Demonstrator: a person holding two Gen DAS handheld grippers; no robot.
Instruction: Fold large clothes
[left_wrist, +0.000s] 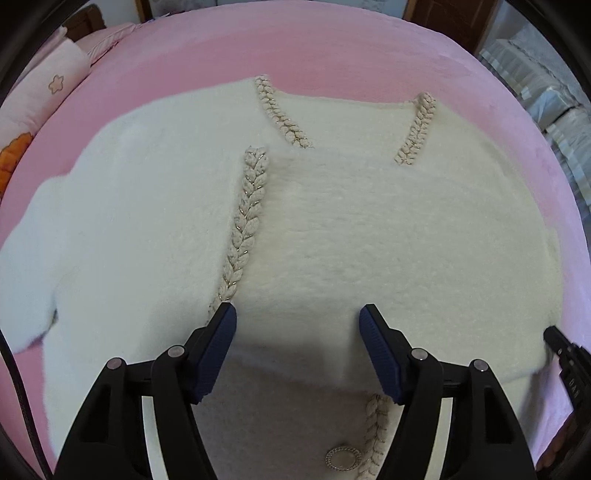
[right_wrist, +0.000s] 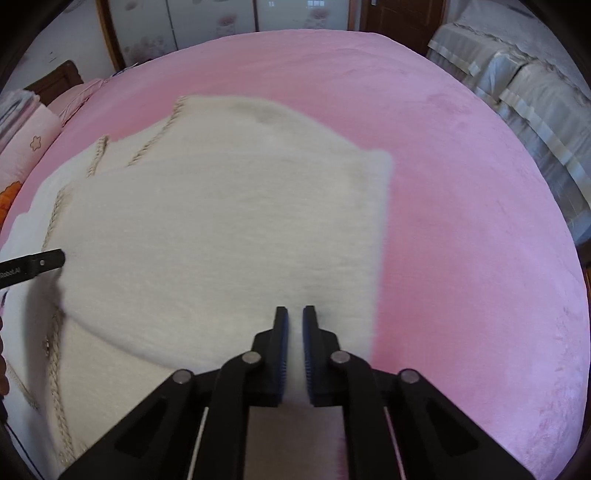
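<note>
A fluffy white cardigan (left_wrist: 332, 221) with beige braided trim (left_wrist: 243, 221) lies on the pink bed; its right side is folded over the middle. My left gripper (left_wrist: 297, 317) is open just above the cardigan, over the folded flap's lower edge, holding nothing. My right gripper (right_wrist: 294, 317) is shut on the white fabric near the cardigan's (right_wrist: 229, 236) right edge. The right gripper's tip also shows in the left wrist view (left_wrist: 557, 341), and the left gripper's finger shows in the right wrist view (right_wrist: 40, 264).
The pink bedspread (right_wrist: 461, 221) reaches far to the right and back. A pink flowered pillow (left_wrist: 48, 92) lies at the left. A grey-white covered sofa (right_wrist: 524, 96) stands at the right. Wardrobe doors (right_wrist: 207, 18) and a wooden door stand behind the bed.
</note>
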